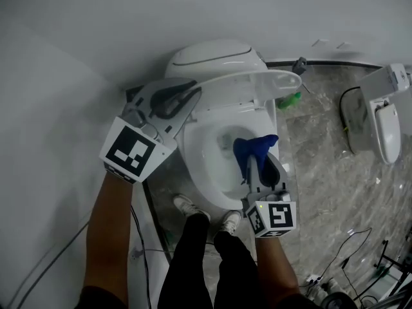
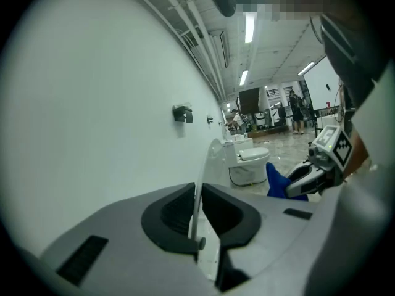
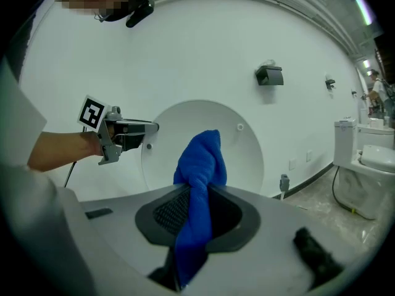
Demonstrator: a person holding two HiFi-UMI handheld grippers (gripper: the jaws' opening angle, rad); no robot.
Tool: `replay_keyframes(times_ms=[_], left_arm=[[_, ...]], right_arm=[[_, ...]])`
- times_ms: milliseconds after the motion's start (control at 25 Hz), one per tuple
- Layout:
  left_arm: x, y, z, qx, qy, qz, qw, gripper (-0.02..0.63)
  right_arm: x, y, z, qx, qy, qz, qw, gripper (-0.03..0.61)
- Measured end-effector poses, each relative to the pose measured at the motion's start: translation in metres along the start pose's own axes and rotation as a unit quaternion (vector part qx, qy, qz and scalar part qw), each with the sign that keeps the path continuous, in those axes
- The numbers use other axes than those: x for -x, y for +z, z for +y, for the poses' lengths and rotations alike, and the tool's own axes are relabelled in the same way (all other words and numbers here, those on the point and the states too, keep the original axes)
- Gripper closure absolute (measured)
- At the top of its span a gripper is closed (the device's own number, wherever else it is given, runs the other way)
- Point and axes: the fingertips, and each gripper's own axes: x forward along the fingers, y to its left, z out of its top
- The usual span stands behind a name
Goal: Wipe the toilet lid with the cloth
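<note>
Two claws [image 1: 192, 95] [image 1: 252, 161], one cloth [image 1: 256, 144], one lid [image 1: 261, 81]

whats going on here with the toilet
A person is working at a toilet with a gripper in each hand. The left gripper is clamped on the edge of the toilet lid, which stands raised above the bowl. The right gripper holds a blue cloth bunched between its jaws, over the bowl and facing the lid's inner side. The cloth is not touching the lid at this moment.
</note>
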Motion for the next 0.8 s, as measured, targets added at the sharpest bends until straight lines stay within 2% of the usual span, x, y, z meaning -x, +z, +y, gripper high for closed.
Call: replay_keyframes(times_ms=[160, 400, 520, 720, 800], left_arm=[[0.014, -0.003, -0.035, 0.026, -0.010, -0.004, 0.9996, 0.566], [0.035, -0.019, -0.100, 0.037, -0.018, 0.014, 0.9990, 0.548], [0.043, -0.035, -0.138, 0.035, -0.038, 0.026, 0.9983, 0.537], [0.054, -0.063, -0.198, 0.065, -0.082, 0.055, 0.9930, 0.508], [0.056, -0.079, -0.223, 0.061, -0.101, 0.074, 0.9902, 0.495]], right_arm=[[0.041, -0.016, -0.020, 0.008, 0.008, 0.008, 1.000, 0.511], [0.106, -0.035, -0.026, 0.060, 0.048, 0.037, 0.996, 0.511], [0.134, -0.037, -0.025, 0.072, 0.052, 0.037, 0.995, 0.511], [0.178, -0.031, -0.025, 0.055, 0.045, 0.028, 0.997, 0.511], [0.189, -0.030, -0.026, 0.054, 0.045, 0.030, 0.997, 0.511]])
